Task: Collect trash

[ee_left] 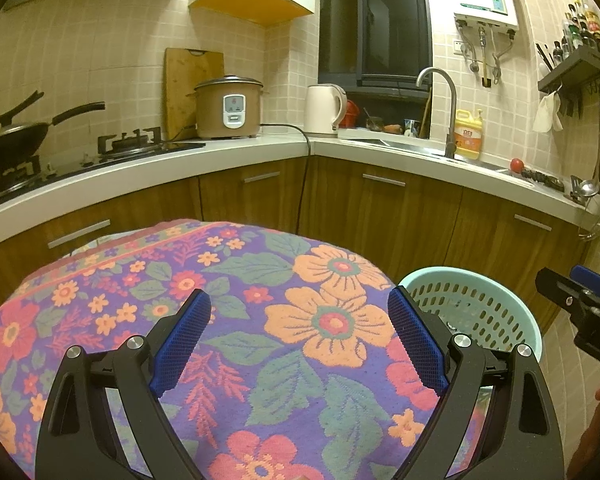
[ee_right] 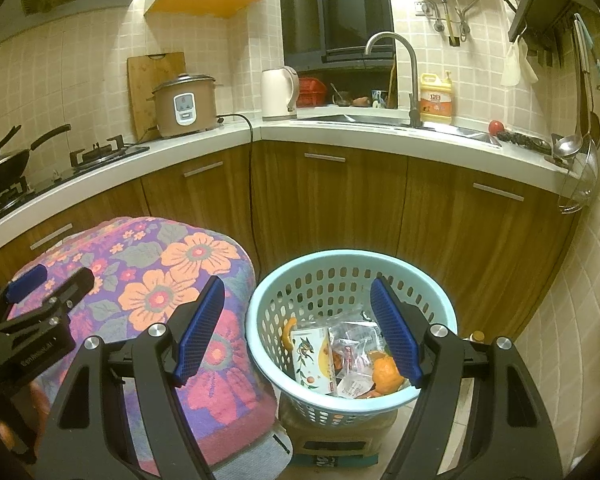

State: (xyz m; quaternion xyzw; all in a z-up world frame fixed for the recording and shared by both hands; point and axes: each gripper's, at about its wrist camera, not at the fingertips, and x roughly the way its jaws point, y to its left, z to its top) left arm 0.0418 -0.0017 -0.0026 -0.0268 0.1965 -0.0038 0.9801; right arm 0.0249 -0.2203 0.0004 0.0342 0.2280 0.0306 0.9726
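Both claws: black frames w/ silver screws, ribbed blue pads, white lettering.

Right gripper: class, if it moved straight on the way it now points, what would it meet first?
Probably the light blue basket: the open right gripper frames its near rim and the trash inside, though depth is unclear.

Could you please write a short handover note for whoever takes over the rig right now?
Left tongs: open, empty, over the floral cloth.
Right tongs: open, empty, above the near rim of the blue basket.
Basket sits right of the cloth and holds the trash: orange peel, a printed carton, clear wrappers.
Done: no trash visible on the cloth.
Left: check areas out of view for any remaining trash.
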